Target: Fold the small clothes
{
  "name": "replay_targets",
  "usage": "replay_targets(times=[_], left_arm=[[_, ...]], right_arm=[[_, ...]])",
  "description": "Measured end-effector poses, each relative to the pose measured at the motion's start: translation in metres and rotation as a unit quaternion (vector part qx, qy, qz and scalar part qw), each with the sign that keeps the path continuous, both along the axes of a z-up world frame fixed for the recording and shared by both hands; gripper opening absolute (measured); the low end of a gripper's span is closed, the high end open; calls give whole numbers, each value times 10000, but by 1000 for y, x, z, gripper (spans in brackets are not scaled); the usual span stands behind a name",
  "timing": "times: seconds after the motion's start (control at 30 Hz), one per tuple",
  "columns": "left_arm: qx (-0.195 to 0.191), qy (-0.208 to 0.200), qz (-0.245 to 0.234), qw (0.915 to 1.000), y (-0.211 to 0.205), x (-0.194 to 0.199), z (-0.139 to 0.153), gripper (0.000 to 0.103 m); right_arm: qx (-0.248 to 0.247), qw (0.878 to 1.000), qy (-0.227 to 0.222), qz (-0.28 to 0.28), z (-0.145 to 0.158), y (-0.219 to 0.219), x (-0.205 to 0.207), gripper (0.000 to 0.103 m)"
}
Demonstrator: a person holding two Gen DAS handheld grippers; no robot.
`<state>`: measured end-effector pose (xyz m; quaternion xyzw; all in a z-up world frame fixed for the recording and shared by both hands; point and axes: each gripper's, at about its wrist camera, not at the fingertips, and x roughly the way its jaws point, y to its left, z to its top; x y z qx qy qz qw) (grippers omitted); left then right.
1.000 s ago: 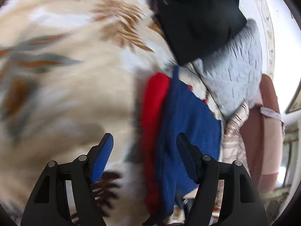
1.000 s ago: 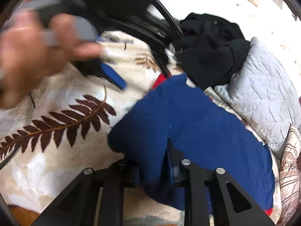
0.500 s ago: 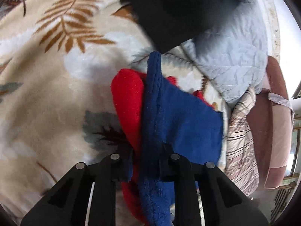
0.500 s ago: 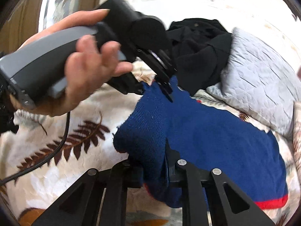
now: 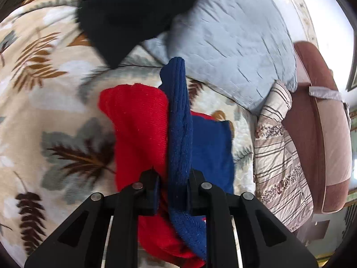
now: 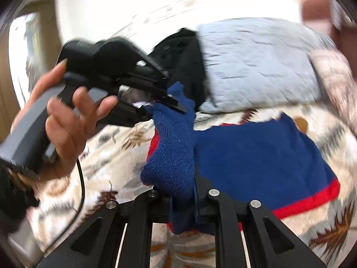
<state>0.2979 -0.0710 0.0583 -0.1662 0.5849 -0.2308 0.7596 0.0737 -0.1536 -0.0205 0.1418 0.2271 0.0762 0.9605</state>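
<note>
Since a second ago, the left gripper (image 5: 173, 189) has gone from gaping over the leaf-print blanket (image 5: 55, 111) to pinching cloth, and the fold it grips is now rising higher off the bed.

Seen from the left wrist, the left gripper's jaws are sitting close together, clamping a blue ridge of the small knitted sweater (image 5: 179, 138). That blue fold is standing upright out of the jaws and running away toward the grey quilted pillow (image 5: 234, 44). A red part of the sweater is hanging on the left of the ridge, and a flat blue panel is lying on the blanket to its right. A black garment (image 5: 125, 17) is lying beyond the sweater, touching the pillow's left edge. A striped cushion (image 5: 281, 156) is resting right of the sweater, against a brown chair (image 5: 312, 122).

Seen from the right wrist, the right gripper (image 6: 181, 203) is also nearly closed, squeezing a bunched blue part of the sweater (image 6: 256, 156). From there the fabric is stretching up to the left gripper (image 6: 176, 102), which a bare hand (image 6: 67, 120) is holding just left of the sweater. The sweater's body, with its red hem, is spreading over the blanket (image 6: 111, 156) to the right, below the pillow (image 6: 256, 62). This view is blurring toward the edges.
</note>
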Motion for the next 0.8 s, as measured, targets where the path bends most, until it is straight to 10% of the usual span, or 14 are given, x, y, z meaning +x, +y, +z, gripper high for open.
replay_targets(times=[0.4,0.63,0.8], left_arm=[[723,-177,-532,9958,-131,-9,-9,15],[1316,-136,-980,9864,-199,-8,-46,15],[1200,-61,-1122,9864,-212,-11,-59,42]], right_arm=[[2213,9698,53,-1027,-29,-110,-18,12],[3509,9211,456,-1621,-71,-163,-19,12],[4029,8904,972,-1883,-101,-177,-14,14]])
